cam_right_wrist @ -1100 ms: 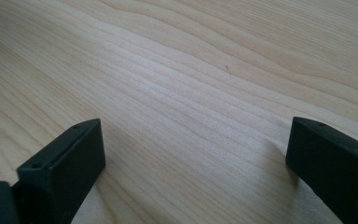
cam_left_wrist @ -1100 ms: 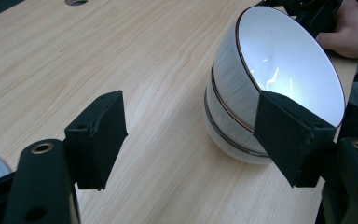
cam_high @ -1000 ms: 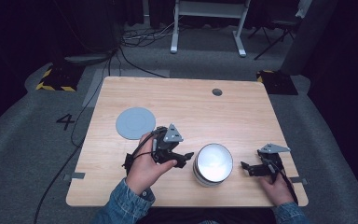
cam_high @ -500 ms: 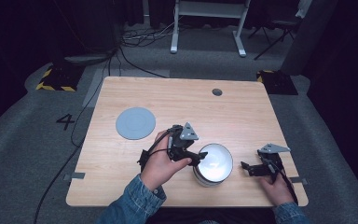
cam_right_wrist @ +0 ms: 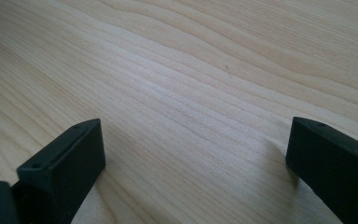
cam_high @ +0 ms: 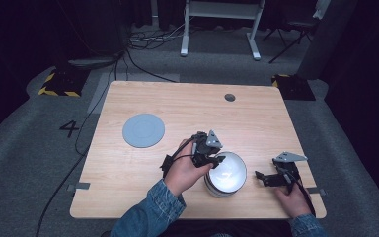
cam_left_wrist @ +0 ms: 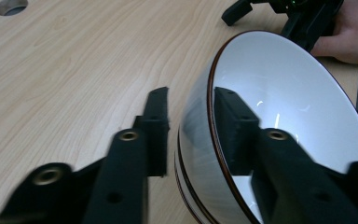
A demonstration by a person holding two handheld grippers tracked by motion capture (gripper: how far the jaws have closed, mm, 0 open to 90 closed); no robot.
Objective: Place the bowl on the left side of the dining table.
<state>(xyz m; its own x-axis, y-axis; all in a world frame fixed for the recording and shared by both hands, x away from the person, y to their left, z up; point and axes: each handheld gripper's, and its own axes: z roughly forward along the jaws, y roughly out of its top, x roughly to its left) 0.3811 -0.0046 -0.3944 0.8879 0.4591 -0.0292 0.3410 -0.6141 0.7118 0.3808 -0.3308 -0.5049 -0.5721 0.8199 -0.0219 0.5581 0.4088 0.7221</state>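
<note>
I see a pale wooden table (cam_high: 153, 108) on grey carpet in a dark room. A white bowl (cam_high: 227, 174) sits upright, mouth up, near the front edge; a grey disc (cam_high: 143, 130) lies well left. My left gripper (cam_left_wrist: 189, 123) straddles the bowl's rim, not quite clamped. My right gripper (cam_right_wrist: 193, 149) rests wide apart, empty.
</note>
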